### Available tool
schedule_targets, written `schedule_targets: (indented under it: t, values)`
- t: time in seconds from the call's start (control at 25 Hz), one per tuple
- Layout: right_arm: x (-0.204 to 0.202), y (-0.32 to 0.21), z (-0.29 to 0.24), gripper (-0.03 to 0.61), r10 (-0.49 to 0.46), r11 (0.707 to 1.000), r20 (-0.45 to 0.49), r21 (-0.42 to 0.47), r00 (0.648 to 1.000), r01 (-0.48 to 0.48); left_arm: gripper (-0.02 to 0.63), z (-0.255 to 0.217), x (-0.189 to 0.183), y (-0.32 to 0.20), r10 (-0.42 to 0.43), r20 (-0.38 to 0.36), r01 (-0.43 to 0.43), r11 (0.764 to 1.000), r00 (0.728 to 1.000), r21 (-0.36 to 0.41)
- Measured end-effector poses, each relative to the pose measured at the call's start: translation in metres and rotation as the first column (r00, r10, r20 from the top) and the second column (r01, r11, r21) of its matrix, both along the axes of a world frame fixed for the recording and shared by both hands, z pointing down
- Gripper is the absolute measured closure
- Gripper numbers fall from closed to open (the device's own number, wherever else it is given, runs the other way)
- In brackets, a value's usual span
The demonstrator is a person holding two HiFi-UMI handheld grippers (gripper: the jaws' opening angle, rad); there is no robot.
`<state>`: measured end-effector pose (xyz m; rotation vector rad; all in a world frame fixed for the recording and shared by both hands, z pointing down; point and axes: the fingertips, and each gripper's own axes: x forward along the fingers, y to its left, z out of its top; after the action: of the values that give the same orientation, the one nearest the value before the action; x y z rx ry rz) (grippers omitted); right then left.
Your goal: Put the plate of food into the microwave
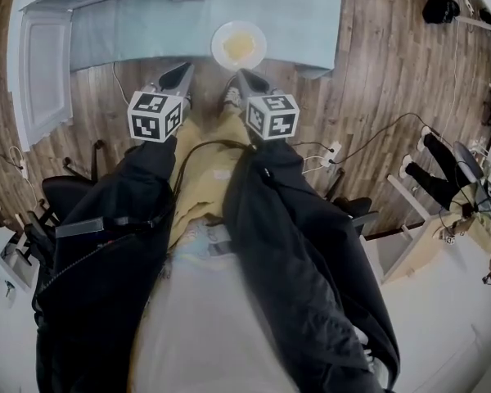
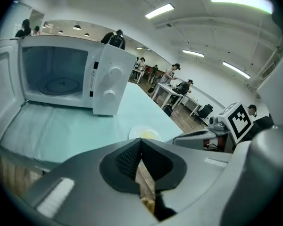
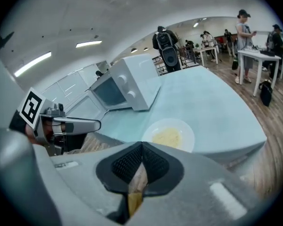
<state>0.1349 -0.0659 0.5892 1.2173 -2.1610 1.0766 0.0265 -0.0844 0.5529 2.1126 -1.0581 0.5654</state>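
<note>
Plate of food (image 1: 239, 46) on desk (image 1: 139, 31) at 12 o'clock | left tongs (image 1: 187, 67) clenched, empty | right tongs (image 1: 238, 73) clenched, empty | microwave (image 2: 61, 74) open

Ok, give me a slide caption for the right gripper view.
Shut right hand-held gripper facing round white plate of yellow food, open white microwave behind.

Pretty sure the floor (image 1: 385, 64) is matt wood planks. The table (image 1: 303, 15) looks smooth and matt, microwave (image 2: 114, 81) glossy white plastic.
</note>
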Motion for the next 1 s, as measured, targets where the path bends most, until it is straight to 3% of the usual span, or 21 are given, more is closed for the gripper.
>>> schedule_targets:
  t: [0.44,0.64,1.0]
  values:
    - [0.026,0.001,0.044,0.578,0.098,0.99,-0.04,-0.095,0.994,-0.101,0.614,0.028,0.0,0.011,0.023,0.023,-0.021,0.996,0.999,-0.082]
    - [0.04,-0.001,0.06,0.529,0.148,0.979,-0.055,-0.133,0.987,-0.154,0.614,0.038,0.0,0.016,0.038,0.034,-0.034,0.993,0.999,-0.116]
    - [0.06,-0.006,0.082,0.445,0.345,0.919,-0.009,-0.2,0.939,-0.34,0.614,0.051,-0.01,0.026,0.042,0.039,-0.035,0.987,0.998,-0.157]
